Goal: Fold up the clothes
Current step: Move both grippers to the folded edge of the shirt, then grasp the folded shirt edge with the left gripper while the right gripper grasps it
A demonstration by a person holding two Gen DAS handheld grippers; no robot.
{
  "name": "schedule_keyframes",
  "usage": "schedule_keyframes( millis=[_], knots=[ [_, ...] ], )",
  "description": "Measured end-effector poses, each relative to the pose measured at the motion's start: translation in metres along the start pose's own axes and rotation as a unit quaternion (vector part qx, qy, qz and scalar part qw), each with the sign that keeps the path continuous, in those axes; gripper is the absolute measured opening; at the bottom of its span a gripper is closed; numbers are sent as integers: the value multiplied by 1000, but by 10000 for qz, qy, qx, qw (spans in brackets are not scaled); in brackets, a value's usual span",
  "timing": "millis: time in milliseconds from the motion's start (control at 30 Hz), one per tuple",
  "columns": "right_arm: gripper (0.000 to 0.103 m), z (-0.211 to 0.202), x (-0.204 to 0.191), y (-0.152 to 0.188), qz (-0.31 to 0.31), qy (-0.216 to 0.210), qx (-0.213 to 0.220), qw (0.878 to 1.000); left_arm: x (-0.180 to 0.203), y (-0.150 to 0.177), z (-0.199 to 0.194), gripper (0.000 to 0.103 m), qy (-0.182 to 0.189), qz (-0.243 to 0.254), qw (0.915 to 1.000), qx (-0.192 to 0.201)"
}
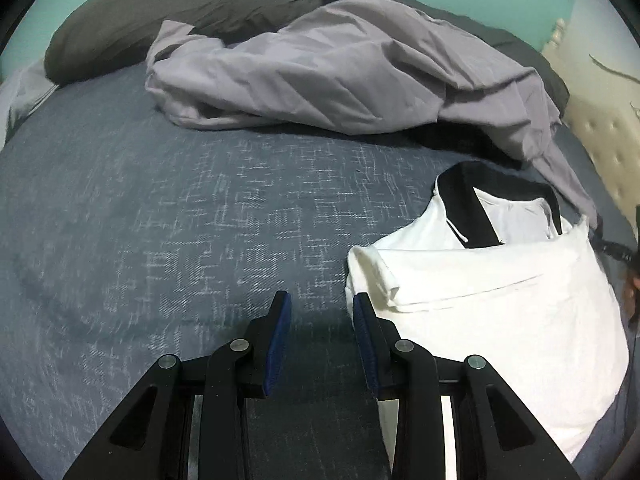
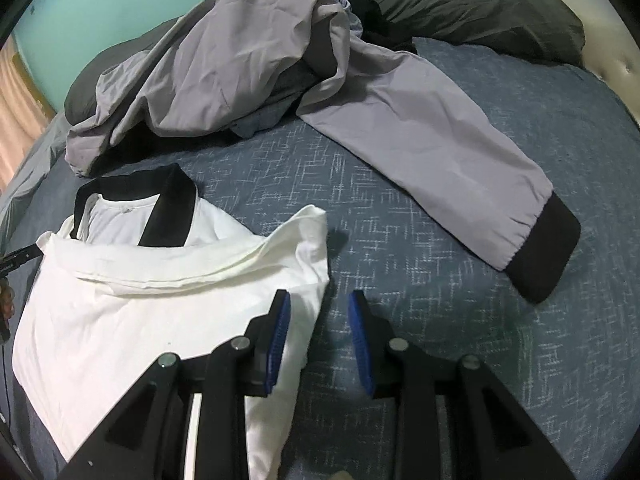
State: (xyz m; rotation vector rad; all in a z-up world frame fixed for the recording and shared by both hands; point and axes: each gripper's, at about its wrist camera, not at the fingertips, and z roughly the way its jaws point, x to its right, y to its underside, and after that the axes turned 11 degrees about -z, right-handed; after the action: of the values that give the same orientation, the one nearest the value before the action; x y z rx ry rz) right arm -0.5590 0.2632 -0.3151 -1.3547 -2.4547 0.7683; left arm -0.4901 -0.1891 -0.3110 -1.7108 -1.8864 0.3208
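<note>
A white shirt (image 2: 132,300) with a black collar (image 2: 168,216) lies partly folded on a blue bed (image 1: 160,220), between 2 sets of tongs. The left tongs (image 1: 322,336) and right tongs (image 2: 318,336) both stand released, grasping nothing. The shirt looks light, soft and limp, likely best pinched at a hem or side edge. Only the right view shows the grey jacket's (image 2: 256,72) long sleeve and black cuff (image 2: 546,248); only the left view shows the shirt's other side edge.
</note>
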Motion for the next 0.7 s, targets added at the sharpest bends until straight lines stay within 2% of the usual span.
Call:
schedule_keyframes(
  millis=[433,700],
  knots=[
    [30,16,4,-10,219,-97,131,9996,9,-18,16,35,431,-234,9986,199],
    [30,26,1,-18,136,-113,144,9997,12,-24,22,34,630,-336,9973,193]
  ],
)
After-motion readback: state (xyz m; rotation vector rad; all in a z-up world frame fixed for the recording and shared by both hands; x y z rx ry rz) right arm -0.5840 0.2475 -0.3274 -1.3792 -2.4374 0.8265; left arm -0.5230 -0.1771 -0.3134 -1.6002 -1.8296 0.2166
